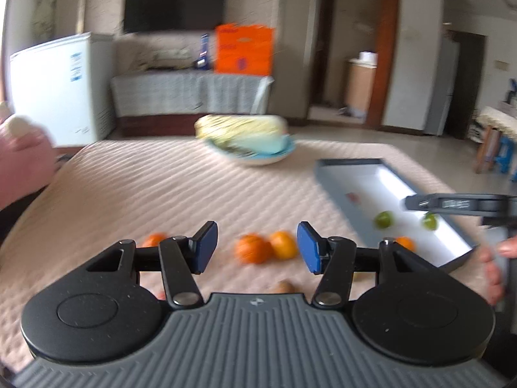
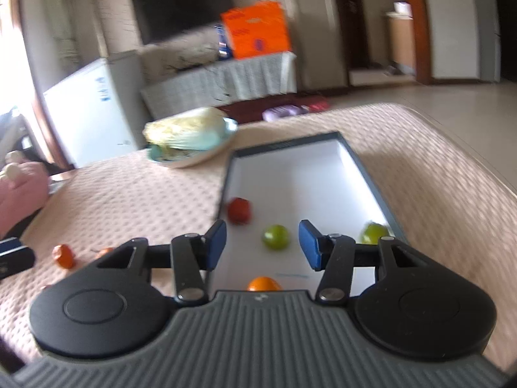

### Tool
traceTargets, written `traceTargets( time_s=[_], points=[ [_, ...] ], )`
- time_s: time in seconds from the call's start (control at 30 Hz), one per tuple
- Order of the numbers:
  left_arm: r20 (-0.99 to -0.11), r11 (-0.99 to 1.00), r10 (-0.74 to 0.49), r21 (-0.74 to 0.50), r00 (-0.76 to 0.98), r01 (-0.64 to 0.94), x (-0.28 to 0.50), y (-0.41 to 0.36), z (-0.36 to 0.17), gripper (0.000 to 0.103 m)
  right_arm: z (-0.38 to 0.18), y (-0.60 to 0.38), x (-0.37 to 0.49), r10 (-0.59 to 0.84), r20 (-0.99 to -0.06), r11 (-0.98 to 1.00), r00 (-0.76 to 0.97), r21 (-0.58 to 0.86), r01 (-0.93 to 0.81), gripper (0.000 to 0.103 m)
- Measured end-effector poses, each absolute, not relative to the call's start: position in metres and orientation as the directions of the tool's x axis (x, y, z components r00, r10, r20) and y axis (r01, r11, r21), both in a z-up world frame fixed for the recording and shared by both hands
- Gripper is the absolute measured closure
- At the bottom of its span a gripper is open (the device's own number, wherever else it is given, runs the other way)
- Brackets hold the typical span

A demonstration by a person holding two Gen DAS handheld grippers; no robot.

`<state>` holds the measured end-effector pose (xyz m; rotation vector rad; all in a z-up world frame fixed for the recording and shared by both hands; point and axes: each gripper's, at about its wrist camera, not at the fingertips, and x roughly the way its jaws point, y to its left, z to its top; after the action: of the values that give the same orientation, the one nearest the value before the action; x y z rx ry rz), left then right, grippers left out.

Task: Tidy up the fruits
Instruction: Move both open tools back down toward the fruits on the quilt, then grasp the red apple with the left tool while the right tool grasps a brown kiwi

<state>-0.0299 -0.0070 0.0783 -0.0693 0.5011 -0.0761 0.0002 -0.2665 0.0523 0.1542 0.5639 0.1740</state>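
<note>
Two grippers out over a beige quilted table (image 1: 135,187), with the tray (image 2: 362,161) as the anchor for everything. Left gripper (image 1: 257,247) off to the tray's left, jaws apart, nothing between them, just looking down past two oranges (image 1: 266,248) sitting side by side on the cloth. Another orange (image 1: 154,239) further left of those, half hidden behind a finger, plus a brownish bit (image 1: 284,287) close to the camera, too blurry to name. Right gripper (image 2: 262,245) hanging over the tray's near end, jaws also apart and clamped on nothing. Inside the tray: a red fruit (image 2: 239,210) by the left wall, a lime (image 2: 275,237) in the middle, a second lime (image 2: 374,232) hugging the right wall, and an orange fruit (image 2: 263,284) at the near edge, mostly cut off by the gripper body. Left of the tray, out on the cloth, a small reddish fruit (image 2: 64,256). Beyond the tray's far left corner, a bowl (image 2: 194,158) with a cabbage (image 2: 184,129) on it. Pretty smeary all round, tbh.
</note>
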Motion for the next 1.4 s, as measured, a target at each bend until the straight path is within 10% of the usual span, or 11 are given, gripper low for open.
traceTargets(
  time_s=[0.33,1.0,1.4],
  points=[
    [-0.575,0.998,-0.062,-0.062,0.816,0.032,-0.044,0.023,0.034,0.042,0.039,-0.188,-0.019,0.394,-0.606,0.883,0.691,0.04,-0.468,0.061],
    [-0.65,0.994,-0.05,-0.106,0.758,-0.026,-0.004,0.042,-0.001,0.044,0.007,-0.157,0.002,0.221,-0.702,0.911,0.677,-0.099,-0.401,0.072],
    [-0.638,0.997,-0.018,-0.068,0.769,-0.033,0.001,0.039,-0.005,0.065,0.013,-0.166,0.002,0.276,-0.698,0.912,0.661,-0.027,-0.41,0.077]
  ],
)
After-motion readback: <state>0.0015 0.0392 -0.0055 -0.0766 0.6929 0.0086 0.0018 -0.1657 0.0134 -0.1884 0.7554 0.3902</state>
